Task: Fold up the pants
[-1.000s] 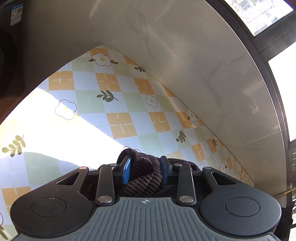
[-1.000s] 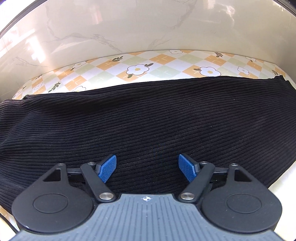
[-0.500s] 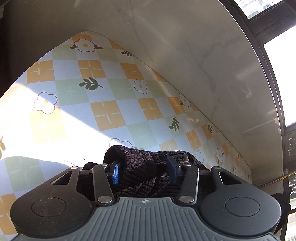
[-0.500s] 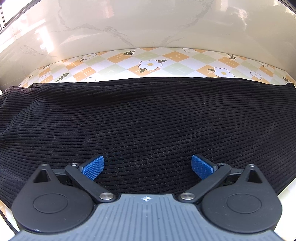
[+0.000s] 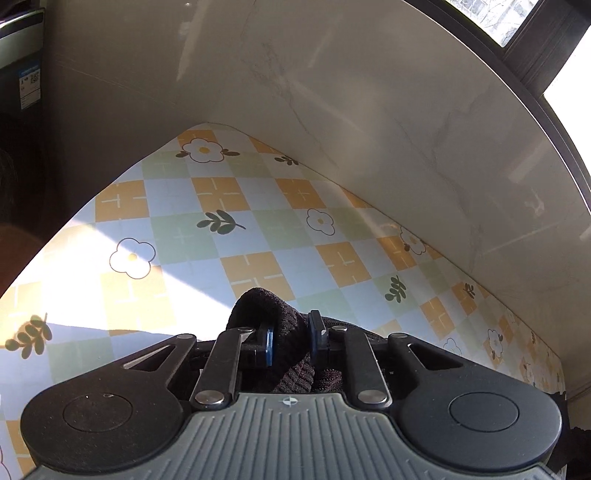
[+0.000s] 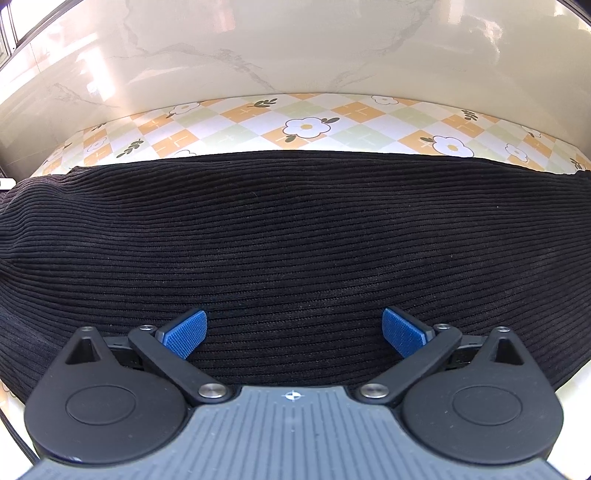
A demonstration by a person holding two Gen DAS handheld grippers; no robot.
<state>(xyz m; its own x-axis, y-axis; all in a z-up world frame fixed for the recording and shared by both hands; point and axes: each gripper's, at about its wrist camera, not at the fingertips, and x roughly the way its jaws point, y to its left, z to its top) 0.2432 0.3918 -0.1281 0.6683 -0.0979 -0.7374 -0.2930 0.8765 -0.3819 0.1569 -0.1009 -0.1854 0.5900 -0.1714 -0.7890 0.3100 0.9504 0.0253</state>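
Home, floral checked tablecloth; marble-look wall; window

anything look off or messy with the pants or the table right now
Nothing stands out. The black pants lie flat and smooth across the patterned tablecloth, under the open right gripper. The left gripper pinches a bunched bit of fabric, normal for a fold.

1. Your left gripper now pinches the bunched pants more tightly than a second ago; its pads sit closer together.
2. Your right gripper spreads wider than a second ago, above the flat pants.
3. More tablecloth shows beyond the far fabric edge.
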